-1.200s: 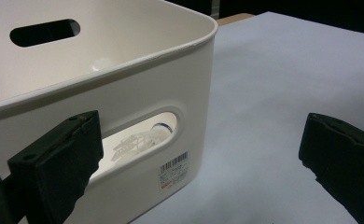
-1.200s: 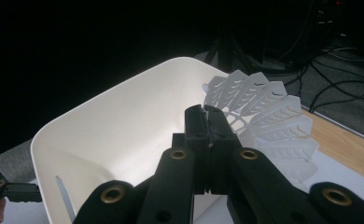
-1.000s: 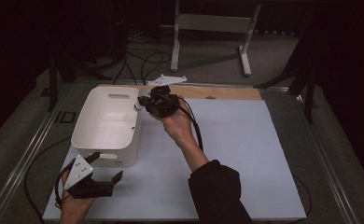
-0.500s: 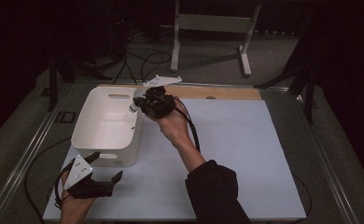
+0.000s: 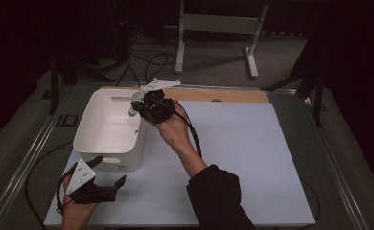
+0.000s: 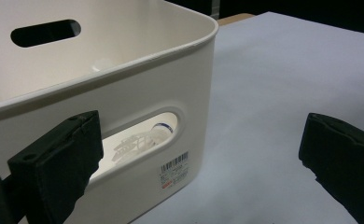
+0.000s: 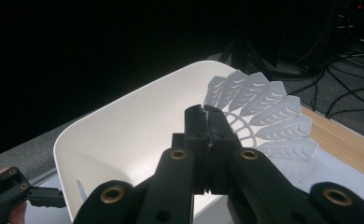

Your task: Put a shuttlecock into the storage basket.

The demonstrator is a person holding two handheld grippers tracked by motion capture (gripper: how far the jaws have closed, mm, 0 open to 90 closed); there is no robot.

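Observation:
A white plastic bin (image 5: 87,125) stands on the left of the pale mat. My right gripper (image 5: 144,106) hovers over the bin's far right corner, shut on the skirt of a white shuttlecock (image 5: 134,107). In the right gripper view the jaws (image 7: 207,112) are pressed together, the feathered skirt (image 7: 264,112) fans out just behind them, and the bin (image 7: 124,126) lies below. My left gripper (image 5: 111,169) rests open at the bin's near side with nothing between its pads (image 6: 199,154). Through the bin's handle slot I see another shuttlecock (image 6: 140,140) lying inside.
A wooden strip (image 5: 223,94) runs along the mat's far edge. The mat (image 5: 252,158) stretches bare to the right of the bin. Cables (image 5: 142,62) and a metal stand (image 5: 214,28) sit on the floor beyond the table. Metal rails (image 5: 27,163) border the table's sides.
My right gripper has edged a little to the left with the shuttlecock, from the bin's corner to further over its inside. The left gripper has stayed put.

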